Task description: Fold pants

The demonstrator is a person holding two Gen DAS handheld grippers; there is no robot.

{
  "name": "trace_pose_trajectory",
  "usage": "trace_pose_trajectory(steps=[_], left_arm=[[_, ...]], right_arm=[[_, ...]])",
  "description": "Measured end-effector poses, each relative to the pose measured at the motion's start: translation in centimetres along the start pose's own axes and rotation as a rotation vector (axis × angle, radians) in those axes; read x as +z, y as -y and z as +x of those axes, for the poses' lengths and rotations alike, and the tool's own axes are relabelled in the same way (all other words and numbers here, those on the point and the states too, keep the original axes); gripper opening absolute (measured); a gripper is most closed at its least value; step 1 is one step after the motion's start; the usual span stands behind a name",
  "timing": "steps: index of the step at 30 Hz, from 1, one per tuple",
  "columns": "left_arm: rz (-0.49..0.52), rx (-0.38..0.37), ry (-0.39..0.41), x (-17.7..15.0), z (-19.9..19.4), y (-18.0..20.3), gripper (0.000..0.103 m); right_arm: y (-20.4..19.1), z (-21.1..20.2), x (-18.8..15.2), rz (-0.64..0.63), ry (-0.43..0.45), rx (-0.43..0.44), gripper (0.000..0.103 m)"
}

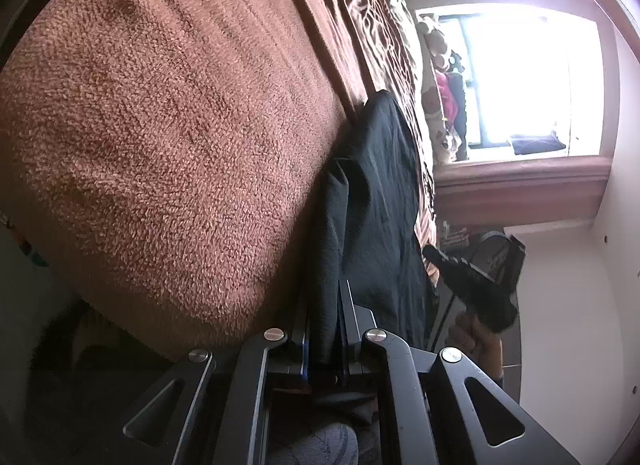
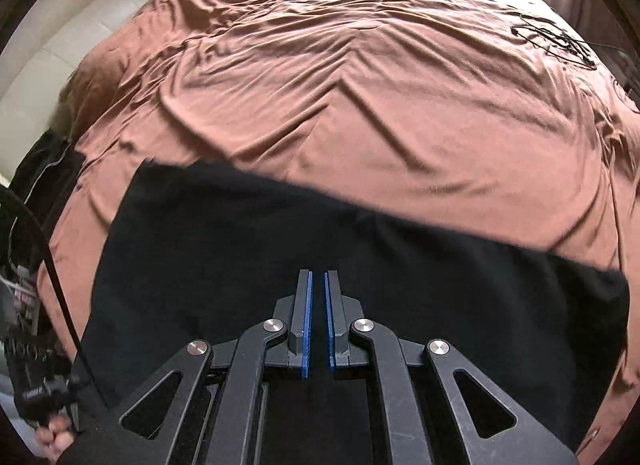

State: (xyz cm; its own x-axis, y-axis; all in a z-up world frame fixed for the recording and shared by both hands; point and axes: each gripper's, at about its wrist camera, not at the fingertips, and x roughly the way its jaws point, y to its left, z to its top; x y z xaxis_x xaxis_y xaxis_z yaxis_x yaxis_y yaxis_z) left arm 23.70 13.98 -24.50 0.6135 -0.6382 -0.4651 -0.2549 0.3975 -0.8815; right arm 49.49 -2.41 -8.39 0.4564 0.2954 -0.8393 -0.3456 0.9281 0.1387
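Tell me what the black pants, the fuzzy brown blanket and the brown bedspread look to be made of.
Black pants: matte woven fabric, probably cotton or a blend; soft folds, no sheen. Fuzzy brown blanket: plush fleece or terry-like pile; nubby, looped texture. Brown bedspread: thin smooth fabric, perhaps microfiber or sateen; fine creases with a slight sheen.

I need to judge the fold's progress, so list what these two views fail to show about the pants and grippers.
- Pants outline: right wrist view, near edge hidden under the gripper linkage, right end cut by the fisheye rim.
- Left gripper pads: left wrist view, black cloth fills the gap, covering them.
- Right gripper: pads nearly closed; whether any cloth is pinched cannot be told.
- Waistband versus leg ends: both views, uniform black, no detail.
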Motion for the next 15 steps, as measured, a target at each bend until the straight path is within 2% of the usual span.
trace_pose_trajectory(steps=[6,11,15], left_arm=[[0.012,0.025,-0.019,0.7,0.2,0.4,0.011],[0.020,0.030,-0.014,1.6,0.4,0.8,0.022],[0.033,0.034,-0.022,2.7,1.1,1.2,0.023]], right_arm=[[-0.3,-0.2,-3.6,0.026,-0.035,0.034,0.003],[0.6,0.4,-5.6,0.083,-0.070,0.040,0.003],[0.8,0.0,-6.7,0.095,-0.055,0.054,0.003]])
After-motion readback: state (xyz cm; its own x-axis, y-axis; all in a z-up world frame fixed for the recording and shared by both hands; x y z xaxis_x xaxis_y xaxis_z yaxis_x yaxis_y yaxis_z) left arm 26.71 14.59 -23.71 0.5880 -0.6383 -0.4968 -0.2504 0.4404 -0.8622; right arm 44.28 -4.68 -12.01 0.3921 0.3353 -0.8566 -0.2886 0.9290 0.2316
